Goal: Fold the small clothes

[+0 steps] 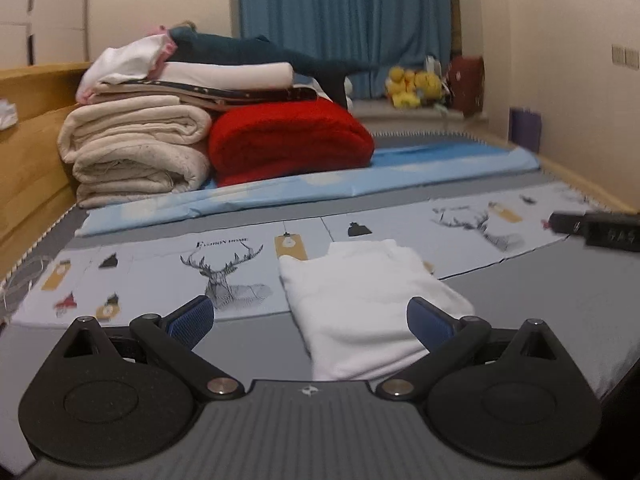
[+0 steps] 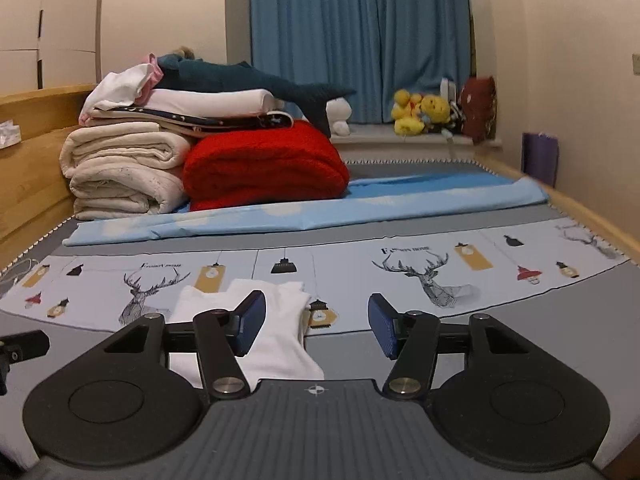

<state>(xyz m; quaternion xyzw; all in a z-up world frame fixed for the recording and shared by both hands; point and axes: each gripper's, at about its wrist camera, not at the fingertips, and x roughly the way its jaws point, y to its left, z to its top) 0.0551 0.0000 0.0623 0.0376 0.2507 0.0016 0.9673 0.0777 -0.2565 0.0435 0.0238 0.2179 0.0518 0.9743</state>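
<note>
One white folded garment is seen flat on the bed, between the released left hand-held gripper fingers; the right hand-held gripper is likewise released.

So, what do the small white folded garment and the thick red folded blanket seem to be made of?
Small white folded garment: probably soft cotton knit; matte, with gentle creases. Thick red folded blanket: probably fleece or plush; its surface looks fuzzy, its folds bulky and rounded.

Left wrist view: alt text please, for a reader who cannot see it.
A folded white garment lies on a deer-print bed sheet, between the open fingers of the left tool. Behind it sit a red blanket and stacked cream bedding.
</note>
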